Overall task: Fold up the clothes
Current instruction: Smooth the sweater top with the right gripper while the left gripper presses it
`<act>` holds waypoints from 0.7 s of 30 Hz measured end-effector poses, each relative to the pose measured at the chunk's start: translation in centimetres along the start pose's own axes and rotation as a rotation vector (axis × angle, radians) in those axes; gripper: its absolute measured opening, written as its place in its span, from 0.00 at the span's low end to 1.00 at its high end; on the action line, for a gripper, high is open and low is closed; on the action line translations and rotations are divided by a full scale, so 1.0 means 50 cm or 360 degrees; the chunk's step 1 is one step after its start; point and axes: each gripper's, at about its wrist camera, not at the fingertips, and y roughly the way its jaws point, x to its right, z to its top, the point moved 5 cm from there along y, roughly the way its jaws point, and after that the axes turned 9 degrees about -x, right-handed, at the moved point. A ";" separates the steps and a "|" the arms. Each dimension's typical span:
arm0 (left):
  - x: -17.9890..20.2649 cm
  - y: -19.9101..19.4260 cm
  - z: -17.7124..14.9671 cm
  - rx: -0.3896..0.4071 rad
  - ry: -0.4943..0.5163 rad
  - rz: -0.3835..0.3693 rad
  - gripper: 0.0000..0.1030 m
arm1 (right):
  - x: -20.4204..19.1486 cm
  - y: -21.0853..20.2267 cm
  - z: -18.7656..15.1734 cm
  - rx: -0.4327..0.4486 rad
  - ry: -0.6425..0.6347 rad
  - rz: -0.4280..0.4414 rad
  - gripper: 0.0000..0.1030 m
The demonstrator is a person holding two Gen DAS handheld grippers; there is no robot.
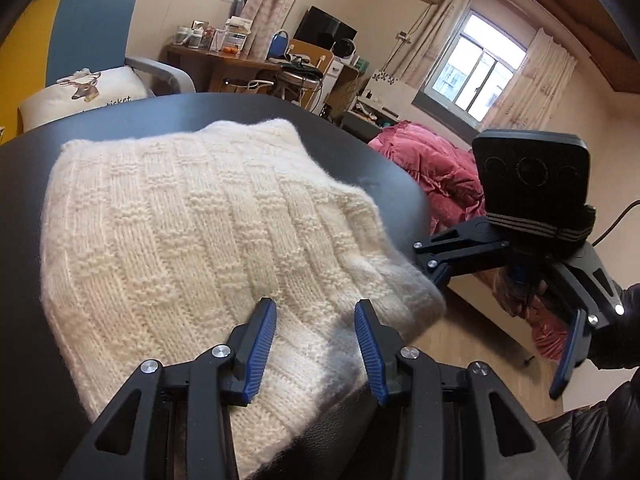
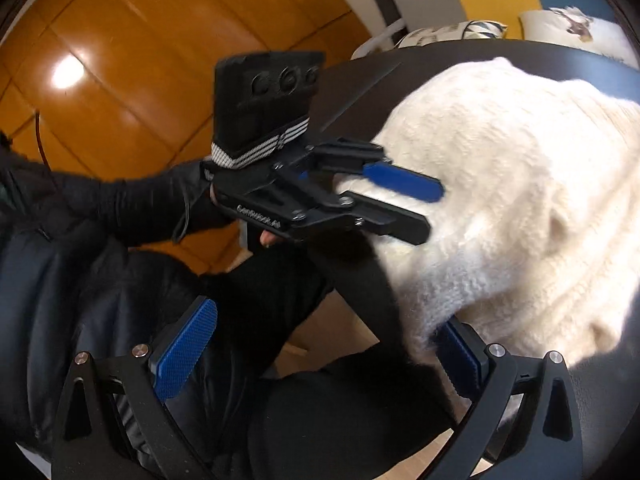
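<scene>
The sweater (image 1: 192, 248) lies folded into a thick cream bundle on the dark counter (image 1: 24, 216), its near corner hanging a little over the edge at 5 o'clock in the left wrist view. The fold looks nearly done; this seems the tidying or repositioning stage.

The left gripper (image 1: 315, 320) hovers over the near edge, jaws about half open with nothing pinched. The right gripper (image 2: 328, 348) has its jaws spread wide, one finger against the overhanging knit at 4 o'clock but gripping nothing.

Next, probably, each must close on an edge and square the bundle up or lift it.

The right wrist view is blurred. Sleeves, collar and the layers underneath are hidden, so how neat the fold is cannot be told.
</scene>
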 end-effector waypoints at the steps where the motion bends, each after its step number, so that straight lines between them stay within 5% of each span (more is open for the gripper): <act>1: 0.005 0.004 -0.001 -0.0020 0.0023 0.0018 0.40 | -0.002 0.010 0.000 -0.0035 0.0002 0.0014 1.00; 2: 0.012 0.011 -0.003 -0.0049 0.0061 0.0055 0.40 | 0.015 0.032 -0.006 -0.0117 0.0034 0.0005 1.00; 6: 0.035 0.024 -0.001 -0.0133 0.0197 0.0181 0.40 | 0.034 0.002 -0.055 -0.0063 0.0007 0.0094 0.99; 8: 0.041 0.013 0.007 -0.0137 0.0183 0.0138 0.40 | 0.040 -0.008 -0.056 -0.0028 0.0045 0.0096 0.99; 11: 0.056 -0.020 0.037 -0.0058 0.0224 0.0045 0.40 | 0.028 -0.019 -0.058 -0.0038 0.0052 -0.0043 1.00; 14: 0.053 -0.011 0.054 -0.0082 0.0281 0.0084 0.40 | 0.014 -0.053 -0.051 0.0025 0.0056 -0.0195 1.00; 17: 0.054 0.028 0.034 -0.0173 0.0304 0.0061 0.40 | 0.004 -0.102 -0.029 0.0137 0.0003 -0.0298 1.00; 21: 0.055 0.031 0.014 -0.0104 0.0244 0.0017 0.40 | 0.002 -0.150 0.012 0.0235 -0.0110 -0.0391 1.00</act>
